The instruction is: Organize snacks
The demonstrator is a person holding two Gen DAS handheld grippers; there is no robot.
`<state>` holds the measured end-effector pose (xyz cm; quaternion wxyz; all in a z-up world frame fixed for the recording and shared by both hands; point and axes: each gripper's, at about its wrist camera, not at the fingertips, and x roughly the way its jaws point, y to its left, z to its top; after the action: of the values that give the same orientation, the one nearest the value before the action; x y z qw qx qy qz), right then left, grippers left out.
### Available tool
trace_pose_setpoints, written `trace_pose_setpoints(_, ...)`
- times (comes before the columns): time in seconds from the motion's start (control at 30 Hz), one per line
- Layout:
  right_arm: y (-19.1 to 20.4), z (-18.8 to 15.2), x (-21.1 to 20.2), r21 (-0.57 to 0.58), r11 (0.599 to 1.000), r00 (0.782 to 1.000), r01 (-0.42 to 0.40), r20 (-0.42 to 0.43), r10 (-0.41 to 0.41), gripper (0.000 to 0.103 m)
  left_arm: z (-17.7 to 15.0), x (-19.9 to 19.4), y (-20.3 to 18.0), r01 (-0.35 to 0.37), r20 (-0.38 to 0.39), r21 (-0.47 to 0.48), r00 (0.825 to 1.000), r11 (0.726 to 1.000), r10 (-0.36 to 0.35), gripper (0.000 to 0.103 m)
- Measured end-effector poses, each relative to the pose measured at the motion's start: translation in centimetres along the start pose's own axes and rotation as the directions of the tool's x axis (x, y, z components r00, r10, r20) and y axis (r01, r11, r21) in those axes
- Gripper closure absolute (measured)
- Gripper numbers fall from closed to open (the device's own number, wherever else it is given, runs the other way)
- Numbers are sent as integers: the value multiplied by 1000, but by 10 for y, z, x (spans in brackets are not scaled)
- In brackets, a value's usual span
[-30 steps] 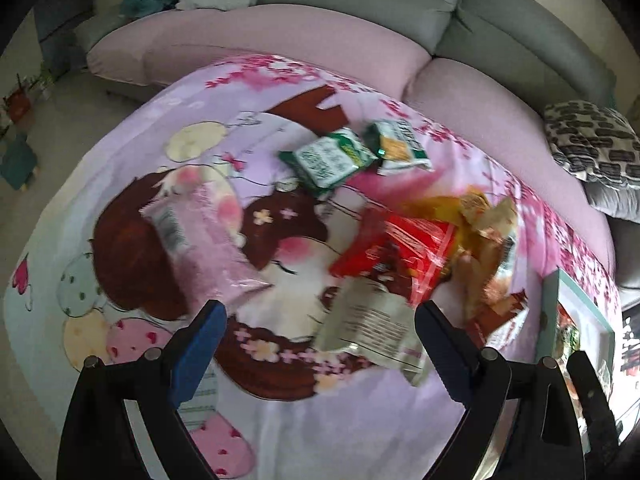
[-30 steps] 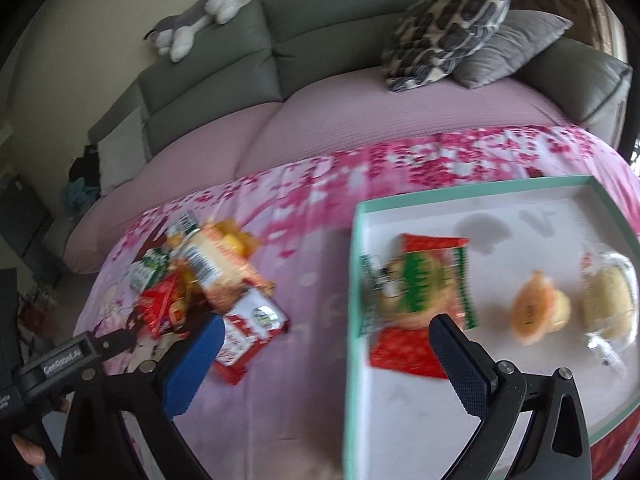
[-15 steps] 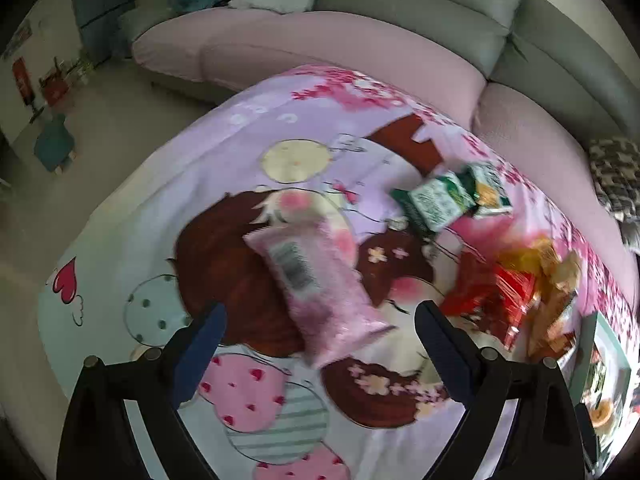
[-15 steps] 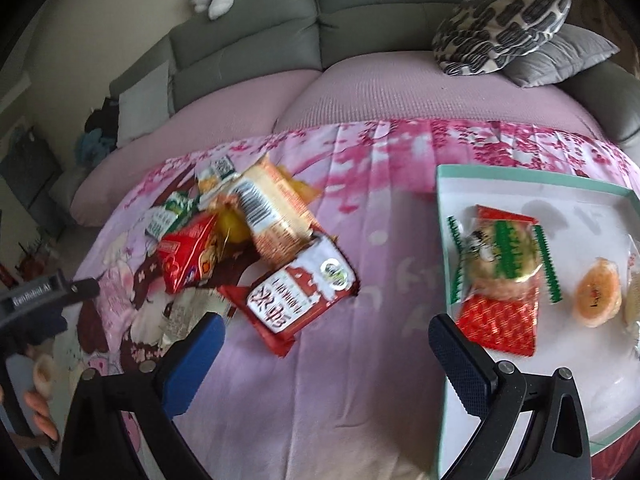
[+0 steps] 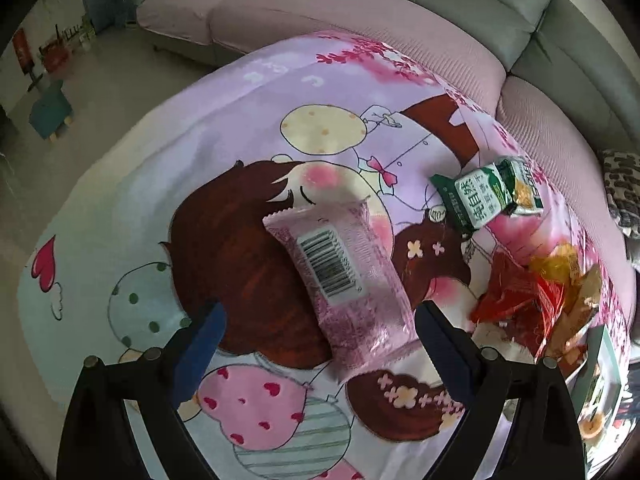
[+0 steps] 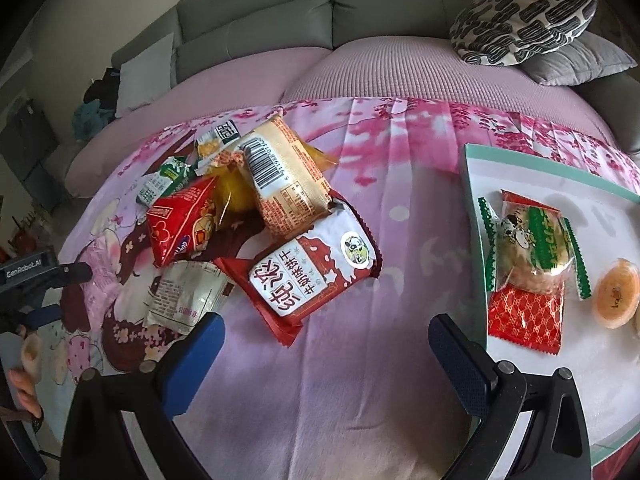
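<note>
Pink packet lies flat on the cloth-covered bench, between the spread jaws of the left gripper. Right gripper jaws spread, empty.

A pink translucent plastic snack packet lies flat, barcode label up, apart from the other snacks. Two green-and-white foil packets lie side by side, touching. A loose pile holds a red crinkled foil bag, a yellow wrapper, a beige packet with a barcode, a white packet and a dark red-and-white biscuit packet, overlapping one another. A white tray with a teal rim holds a clear-wrapped cake with green edges lying across a red foil packet, and beside them an orange round jelly cup.
</note>
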<state>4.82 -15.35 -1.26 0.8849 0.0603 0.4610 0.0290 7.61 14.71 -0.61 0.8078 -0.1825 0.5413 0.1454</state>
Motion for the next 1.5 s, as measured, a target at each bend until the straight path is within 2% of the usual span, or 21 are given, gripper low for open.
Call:
trace_pose_setpoints(0.13,2,3,5,-25,1000,1000,18,1,-18,0,10,6,-2,5,23,-44,1000,999,-4,8)
trace_pose_setpoints(0.33,5,6,11,-77,996,999,52,12,-51,0,16,19,-12,-25,26,-6,999,1000,25,8)
trace_pose_setpoints(0.37,5,7,12,-78,996,999,51,13,-50,0,17,23,-15,-32,24,7,999,999,32,11)
trace_pose_setpoints(0.43,4,10,13,-83,995,999,47,18,-45,0,17,25,-18,-32,26,16,999,999,31,25)
trace_pose_setpoints(0.57,2,12,13,-90,995,999,40,27,-38,0,13,25,-30,-8,30,58,1000,998,6,34)
trace_pose_setpoints(0.63,1,14,15,-92,995,999,34,26,-32,0,9,25,-39,23,11,96,1000,995,-25,43)
trace_pose_setpoints(0.8,4,17,20,-116,993,999,33,24,-31,0,-3,26,-59,60,-44,189,998,980,-53,49)
trace_pose_setpoints(0.93,7,20,26,-135,990,999,31,23,-28,0,-7,26,-66,57,-65,232,997,971,-43,49)
trace_pose_setpoints(1.2,7,24,28,-138,990,999,28,35,-23,5,-5,28,-65,53,-81,244,996,968,-34,49)
trace_pose_setpoints(1.43,9,24,28,-134,991,999,11,42,-5,24,-7,28,-67,50,-77,240,997,969,-33,49)
trace_pose_setpoints(1.5,8,23,27,-133,991,999,13,43,-7,27,-7,28,-68,45,-74,244,997,969,-27,49)
